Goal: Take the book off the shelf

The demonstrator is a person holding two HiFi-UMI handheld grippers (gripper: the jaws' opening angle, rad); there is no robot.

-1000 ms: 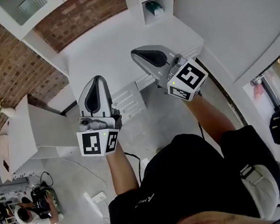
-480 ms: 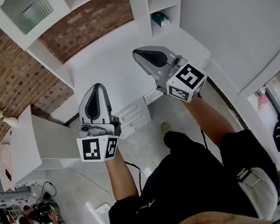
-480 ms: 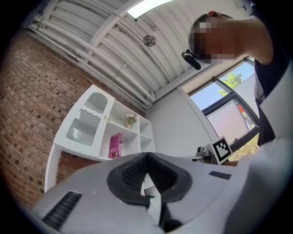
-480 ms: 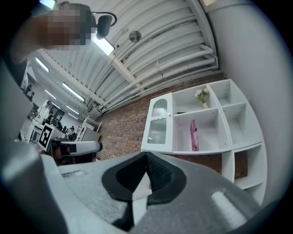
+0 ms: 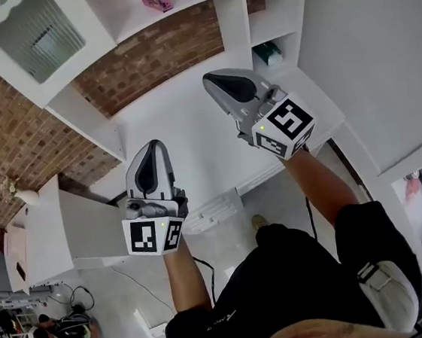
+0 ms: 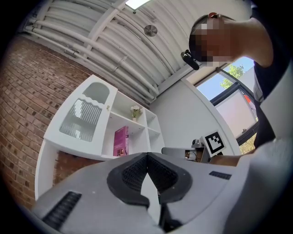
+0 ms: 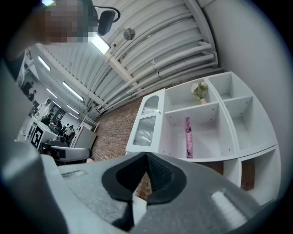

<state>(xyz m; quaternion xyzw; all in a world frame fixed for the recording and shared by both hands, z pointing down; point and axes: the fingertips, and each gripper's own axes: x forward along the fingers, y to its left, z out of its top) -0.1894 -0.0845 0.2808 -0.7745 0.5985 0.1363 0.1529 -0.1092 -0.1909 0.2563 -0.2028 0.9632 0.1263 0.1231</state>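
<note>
Head view looks steeply down on a tall white shelf unit (image 5: pixel 233 18) set against a red brick wall (image 5: pixel 9 127), with a white bench (image 5: pixel 183 122) running beneath it. A person in dark clothing stands before the bench, both arms stretched forward and up. The left hand-held gripper (image 5: pixel 153 144) is over the bench's near edge; the right hand-held gripper (image 5: pixel 212 79) is higher and nearer the shelves. Both are well apart from the shelf unit.

Each gripper's own view shows its dark ribbed pads pressed together with nothing between them, so both are closed and empty.

A frosted glass door (image 5: pixel 33 37) covers the unit's left end. Just right of it, in an open compartment, stands the book (image 7: pixel 188 136), pink, thin and upright, alone on its shelf board with nothing leaning on it. A small flowering plant (image 7: pixel 200 90) sits in the compartment above, and a teal object (image 5: pixel 270 53) in a lower cubby near the right gripper.

The book looks slim and light, probably a paperback: stiff enough along its spine, flexible across its covers, possibly glossy and a little slippery. Standing free, it could tip at a nudge. A sensible hold would pinch both covers at the outward edge, about mid-height, once the jaws are opened
</note>
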